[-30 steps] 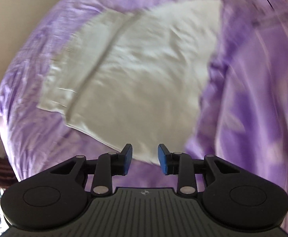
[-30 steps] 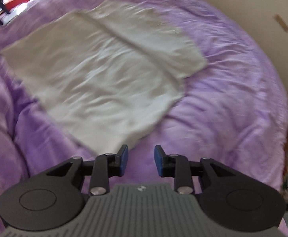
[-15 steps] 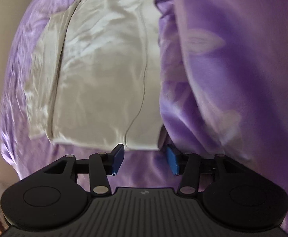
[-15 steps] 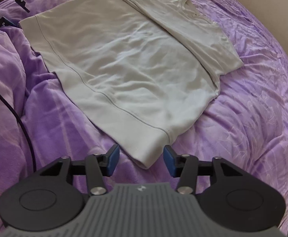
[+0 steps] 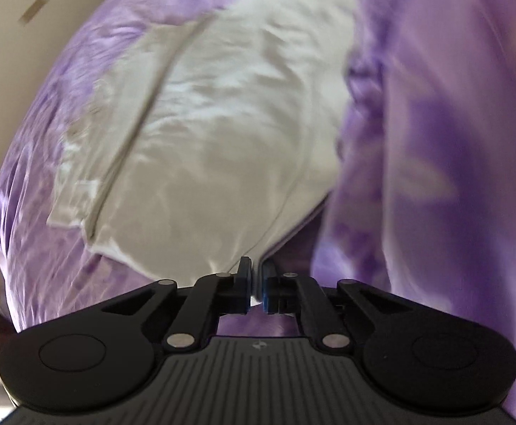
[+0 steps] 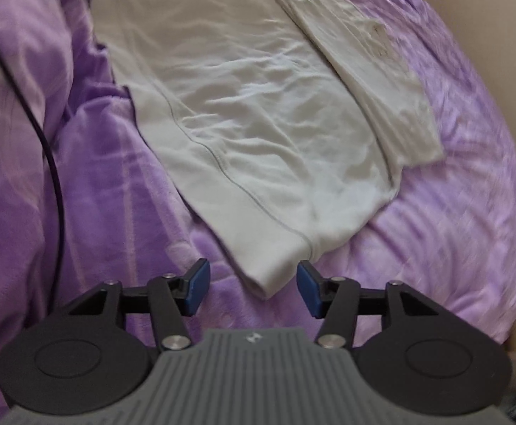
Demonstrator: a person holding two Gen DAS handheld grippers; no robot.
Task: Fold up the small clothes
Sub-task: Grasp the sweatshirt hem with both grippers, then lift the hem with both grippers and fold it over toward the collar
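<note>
A cream white T-shirt [image 5: 229, 134] lies spread on a purple blanket [image 5: 453, 141], with one side folded over. My left gripper [image 5: 256, 283] is shut on the shirt's hem corner, with fabric pinched between the blue pads. In the right wrist view the same shirt [image 6: 258, 117] lies flat, its folded sleeve side at the right. My right gripper [image 6: 252, 288] is open, its fingers on either side of the shirt's other hem corner [image 6: 268, 279], which lies between them.
A raised fold of the purple blanket [image 6: 27, 124] stands left of the shirt. A black cable [image 6: 54, 163] runs across it. A beige wall [image 6: 488, 10] lies beyond the bed's far edge.
My left gripper closed on the shirt's hem corner. My right gripper opened wider and moved forward until the other hem corner lies between its fingers.
</note>
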